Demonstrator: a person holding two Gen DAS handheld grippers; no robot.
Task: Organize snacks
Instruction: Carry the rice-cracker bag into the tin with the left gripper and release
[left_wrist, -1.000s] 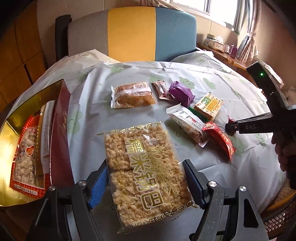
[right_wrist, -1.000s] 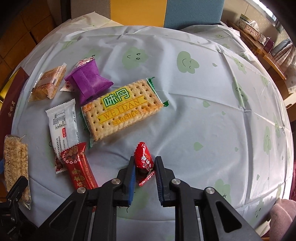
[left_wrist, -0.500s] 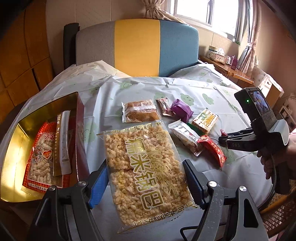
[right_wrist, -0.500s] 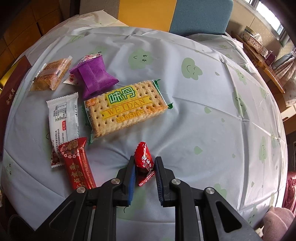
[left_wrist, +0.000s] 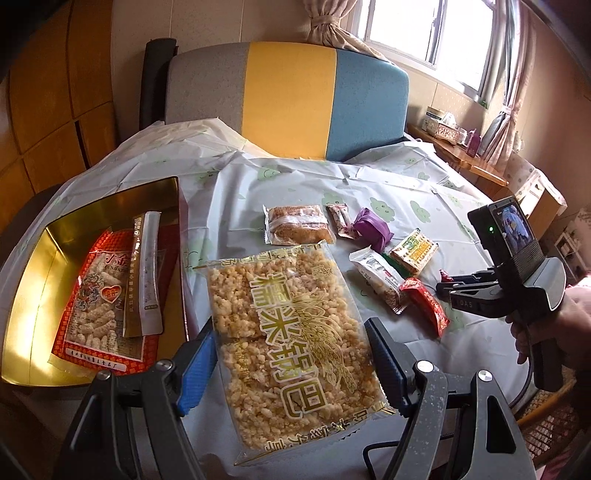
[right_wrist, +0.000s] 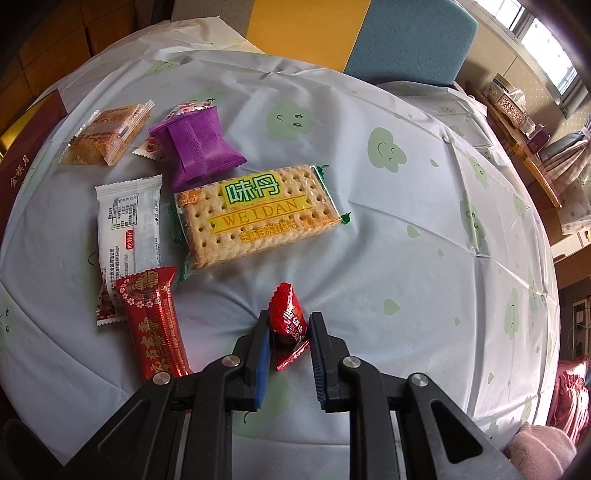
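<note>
My left gripper (left_wrist: 290, 341) is shut on a large clear bag of puffed rice cake (left_wrist: 284, 332) and holds it above the table's near edge, right of the gold-lined box (left_wrist: 33, 280). The box holds a red snack bag (left_wrist: 94, 299) and a slim brown packet (left_wrist: 144, 273). My right gripper (right_wrist: 287, 334) is shut on a small red candy (right_wrist: 288, 319) just above the cloth; it also shows in the left wrist view (left_wrist: 448, 286). On the table lie a cracker pack (right_wrist: 255, 214), a purple pack (right_wrist: 195, 147), a white pack (right_wrist: 127, 218), a red bar (right_wrist: 155, 321) and a brown cake pack (right_wrist: 107, 134).
The round table (right_wrist: 406, 221) has a pale cloth with green prints. A grey, yellow and blue chair back (left_wrist: 288, 99) stands behind it. A wooden shelf (left_wrist: 458, 151) with small items runs under the window at right. A small pink-red packet (left_wrist: 341, 219) lies beside the purple pack.
My left gripper has risen and pulled back with the rice cake bag, so the box shows more fully. My right gripper holds the red candy and has lifted slightly.
</note>
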